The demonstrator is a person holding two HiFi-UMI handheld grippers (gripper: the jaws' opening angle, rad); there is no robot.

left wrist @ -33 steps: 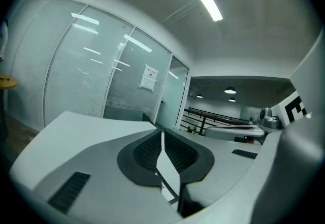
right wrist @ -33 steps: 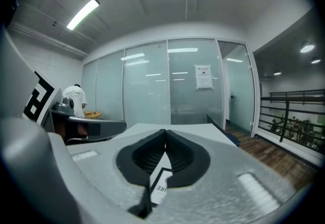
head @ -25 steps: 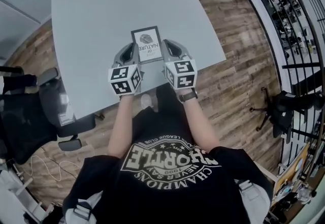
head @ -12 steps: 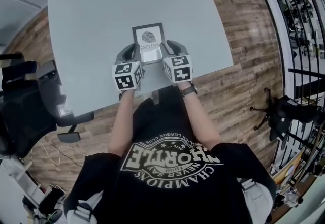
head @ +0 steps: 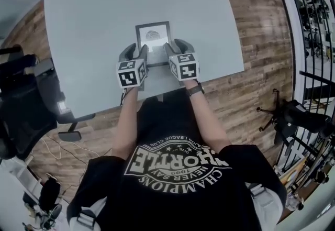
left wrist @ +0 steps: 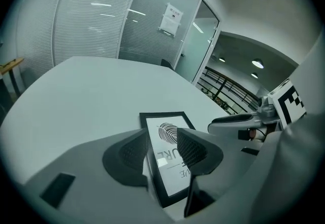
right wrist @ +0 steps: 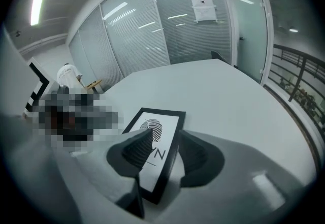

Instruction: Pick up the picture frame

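Left gripper (left wrist: 162,151): jaws apart, have just been opening. They straddle the left edge of the picture frame (head: 153,36), and the pads aren't clamping it. Frame lies flat on the grey table (head: 94,10), print side up, near the person's edge. Right gripper (right wrist: 167,154): jaws wide, also just been opening, with the frame's right edge between them and no grip.
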